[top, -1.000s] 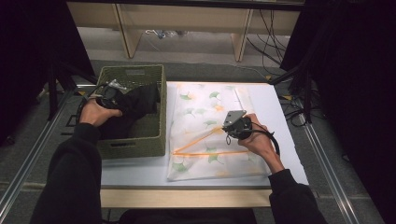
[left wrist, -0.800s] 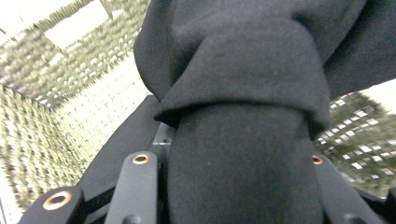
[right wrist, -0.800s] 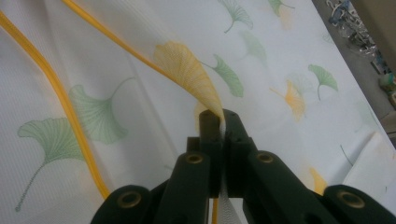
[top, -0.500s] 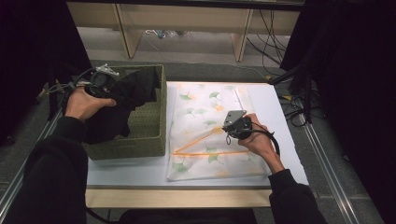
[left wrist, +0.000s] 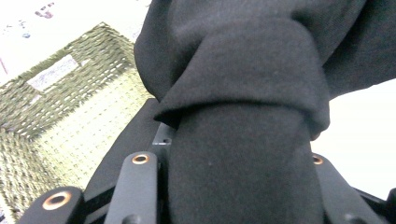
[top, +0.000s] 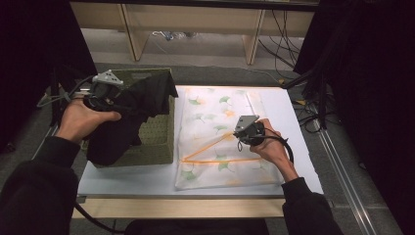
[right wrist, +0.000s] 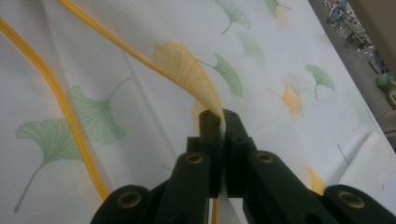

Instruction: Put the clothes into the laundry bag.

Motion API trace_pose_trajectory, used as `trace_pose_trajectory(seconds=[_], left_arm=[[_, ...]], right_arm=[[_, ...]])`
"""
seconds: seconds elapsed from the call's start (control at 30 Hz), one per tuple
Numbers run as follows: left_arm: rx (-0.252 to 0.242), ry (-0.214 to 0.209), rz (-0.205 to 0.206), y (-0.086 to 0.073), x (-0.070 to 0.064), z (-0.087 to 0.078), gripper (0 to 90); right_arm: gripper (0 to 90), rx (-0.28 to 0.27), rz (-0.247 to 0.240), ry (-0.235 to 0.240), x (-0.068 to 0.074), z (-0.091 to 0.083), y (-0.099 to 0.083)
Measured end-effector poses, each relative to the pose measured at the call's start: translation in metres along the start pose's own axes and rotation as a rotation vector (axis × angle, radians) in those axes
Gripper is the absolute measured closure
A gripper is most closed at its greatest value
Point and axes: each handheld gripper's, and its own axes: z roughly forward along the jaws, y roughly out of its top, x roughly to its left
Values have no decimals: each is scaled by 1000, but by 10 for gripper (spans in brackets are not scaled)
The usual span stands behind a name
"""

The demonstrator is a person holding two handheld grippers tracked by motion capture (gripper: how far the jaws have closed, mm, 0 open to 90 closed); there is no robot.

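You had the left gripper [top: 105, 90] raised above the woven olive-green basket [top: 159, 139], its fingers clamped on a bunched fold of the black fabric garment [top: 128, 111], apparently so the cloth could hang free of the rim instead of dragging on the weave. In the left gripper view the garment [left wrist: 243, 140] ran straight up between the fingers from six o'clock towards twelve, and a thick roll of it spilled over their tips, with the basket [left wrist: 60, 102] down at nine o'clock. In the high view most of the garment draped from the gripper towards five o'clock, over the basket's near wall. Your right gripper [top: 247, 128] rested low over the sheer white mesh bag printed with green and orange ginkgo leaves [top: 210, 110], which lay flat on the white tabletop [top: 293, 122] at three o'clock from the basket. Its fingers were shut on a pinch of the mesh [right wrist: 187, 70], lifting it into a small tent, probably to hold the bag's mouth up for the garment. That pinched peak rose from the fingertips towards eleven o'clock, and an orange trim line [right wrist: 51, 88] crossed at nine o'clock.
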Motion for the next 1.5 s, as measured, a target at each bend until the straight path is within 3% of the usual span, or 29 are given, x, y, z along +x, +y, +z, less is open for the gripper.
trace_pose_trajectory(seconds=[0.1,0.13,0.17,0.27,0.43,0.53,0.77,0.83,0.9,1.03,1.17,1.2,1.27,1.37,1.5], left_arm=[[-16,-8,20,0,-8,-9,591],[-21,-9,34,1,-11,-12,591],[-25,-19,33,1,-14,-14,591],[-54,-21,62,6,-23,-23,591],[-113,-66,43,14,-38,-36,591],[-103,-105,46,15,-48,-35,592],[-87,-203,49,9,-74,-18,591],[-71,-217,54,7,-80,-14,591],[-63,-246,54,4,-88,-9,591],[-89,-302,28,0,-98,1,591],[-77,-348,37,-3,-109,13,591],[-73,-356,35,-4,-112,16,591],[-64,-376,37,-6,-117,22,591],[-42,-378,63,-8,-124,31,591],[-19,-418,70,-12,-134,44,590]], right_arm=[[897,-2,1,-3,0,0,0],[897,-7,-20,-3,-2,0,0],[897,1,7,-3,0,0,0],[897,0,-2,-3,0,0,0],[897,2,3,5,-1,-1,0],[897,1,5,-1,-1,0,0],[897,4,18,10,-2,-1,0],[897,-8,-5,-1,-3,0,-1],[897,7,11,-13,-3,0,-2],[897,-1,18,-9,-3,0,-1],[897,-16,2,-9,-6,-1,-2],[897,-7,22,-5,-5,-3,-2],[897,-17,3,1,-7,-2,-2],[897,-25,36,2,-6,-4,-2],[897,-41,51,-1,-8,-8,-3]])
